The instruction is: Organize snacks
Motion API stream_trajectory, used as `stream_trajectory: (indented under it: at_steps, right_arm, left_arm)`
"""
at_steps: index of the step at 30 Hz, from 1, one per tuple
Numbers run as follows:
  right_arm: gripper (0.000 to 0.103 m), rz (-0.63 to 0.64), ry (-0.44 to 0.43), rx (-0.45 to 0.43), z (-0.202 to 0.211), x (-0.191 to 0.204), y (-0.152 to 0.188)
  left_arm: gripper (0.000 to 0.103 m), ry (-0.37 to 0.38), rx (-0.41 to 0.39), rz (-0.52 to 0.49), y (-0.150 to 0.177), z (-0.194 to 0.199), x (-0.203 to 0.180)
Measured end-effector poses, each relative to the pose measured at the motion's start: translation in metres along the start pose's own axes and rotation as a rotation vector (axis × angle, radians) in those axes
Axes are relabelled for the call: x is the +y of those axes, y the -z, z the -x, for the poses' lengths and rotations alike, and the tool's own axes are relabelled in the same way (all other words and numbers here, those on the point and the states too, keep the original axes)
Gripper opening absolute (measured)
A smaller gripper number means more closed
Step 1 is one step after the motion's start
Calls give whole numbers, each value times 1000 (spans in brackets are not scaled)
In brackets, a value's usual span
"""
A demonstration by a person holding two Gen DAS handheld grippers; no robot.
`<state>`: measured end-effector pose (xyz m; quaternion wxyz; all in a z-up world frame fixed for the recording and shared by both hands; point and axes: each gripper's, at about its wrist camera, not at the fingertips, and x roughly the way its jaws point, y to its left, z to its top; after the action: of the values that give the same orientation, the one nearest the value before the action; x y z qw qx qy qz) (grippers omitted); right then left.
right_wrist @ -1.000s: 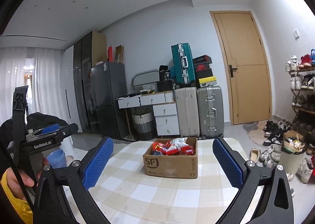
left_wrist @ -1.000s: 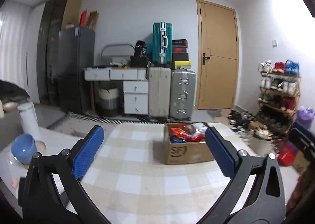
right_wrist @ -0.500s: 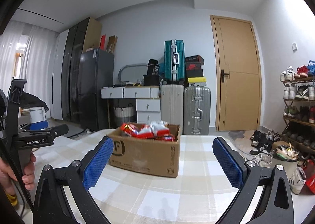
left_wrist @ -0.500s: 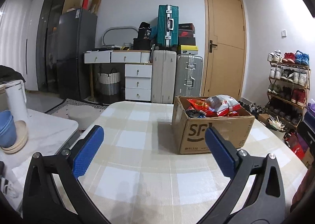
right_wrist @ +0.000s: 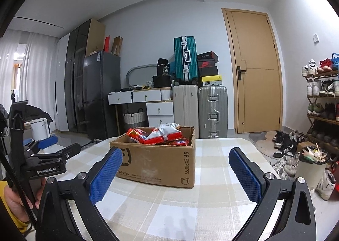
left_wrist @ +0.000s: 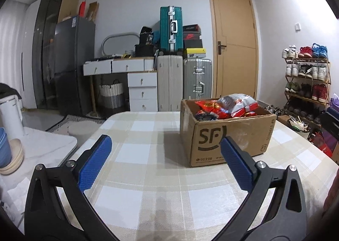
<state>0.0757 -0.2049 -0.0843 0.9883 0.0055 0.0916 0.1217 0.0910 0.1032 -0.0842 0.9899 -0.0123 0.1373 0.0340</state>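
A tabletop (left_wrist: pixel 148 177) covered in a beige-and-white checked cloth fills the lower part of both views. One thing stands directly on it: an open brown cardboard box (left_wrist: pixel 228 135) printed with a dark "SF" logo, upright, with red and silver snack bags (left_wrist: pixel 228 107) heaped inside above its rim. From the left tool (left_wrist: pixel 164 162) the box sits ahead and toward the right finger. From the right tool (right_wrist: pixel 175 173) the same box (right_wrist: pixel 156 162) sits ahead, toward the left finger.
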Motion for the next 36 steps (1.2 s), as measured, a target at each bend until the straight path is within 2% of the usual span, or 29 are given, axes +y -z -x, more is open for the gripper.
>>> stream_trajectory:
  at_steps: [3,12,36]
  right_arm:
    - [102,15,11,-19,5,3,0]
    - [102,36,14,-54,16,7,0]
    - [102,41,11,-42,15,5,5]
  left_arm:
    - [103,-4,24,12,6,-9,0]
    - [103,-2,9,3,10,-13,-3]
    - [103,-6,23,-2,11,-25,-13]
